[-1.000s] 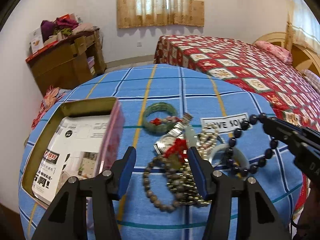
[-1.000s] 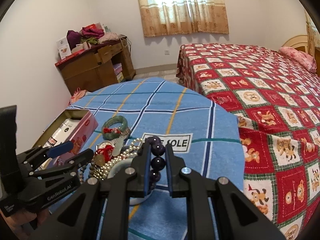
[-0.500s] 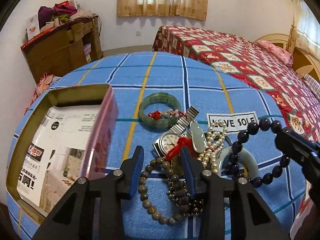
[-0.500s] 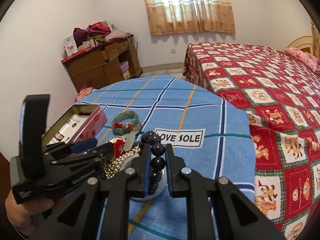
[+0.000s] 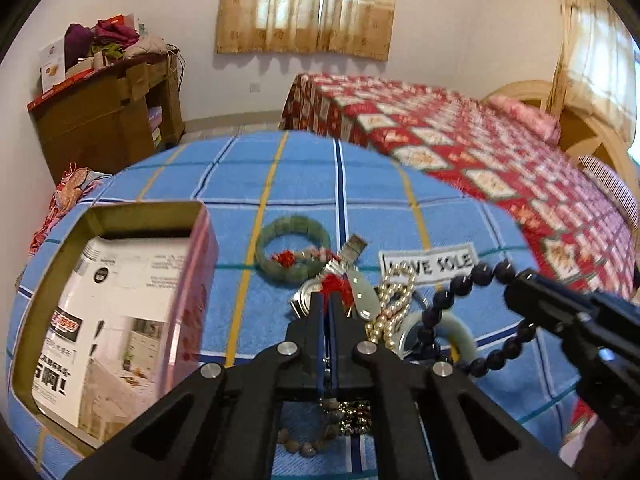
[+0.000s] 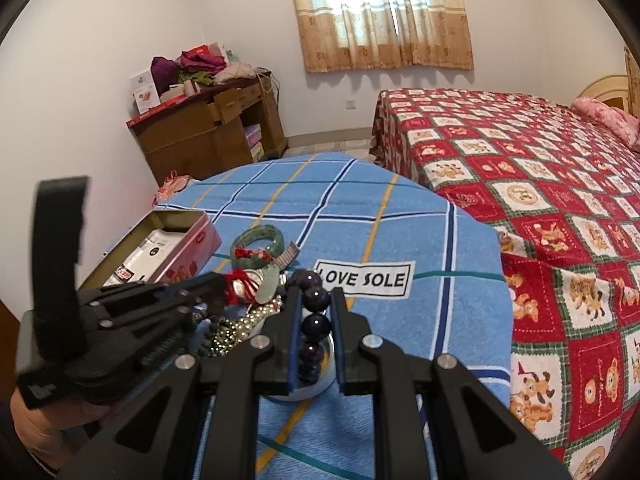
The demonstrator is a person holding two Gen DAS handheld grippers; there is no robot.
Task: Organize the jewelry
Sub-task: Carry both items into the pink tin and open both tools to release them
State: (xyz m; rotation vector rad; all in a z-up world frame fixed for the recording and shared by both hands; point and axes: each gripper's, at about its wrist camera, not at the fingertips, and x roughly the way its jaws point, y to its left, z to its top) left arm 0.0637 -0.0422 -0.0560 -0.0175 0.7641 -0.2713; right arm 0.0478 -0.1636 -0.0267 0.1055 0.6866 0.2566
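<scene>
A jewelry pile lies on the blue checked cloth: a green jade bangle, a watch, a pearl strand, a white bangle, a brown bead bracelet. My left gripper is shut on the red tassel pendant in the pile. My right gripper is shut on the dark purple bead bracelet, holding it above the pile; the bracelet also shows in the left wrist view. An open pink tin box sits left of the pile.
A white "LOVE SOLE" label is sewn on the cloth right of the pile. A bed with a red patterned cover stands to the right. A brown desk with clothes stands at the back left wall.
My left gripper moved forward into the pile and its jaws closed from wide open to shut on the red tassel pendant. The right gripper kept holding the purple bracelet, nearly still.
</scene>
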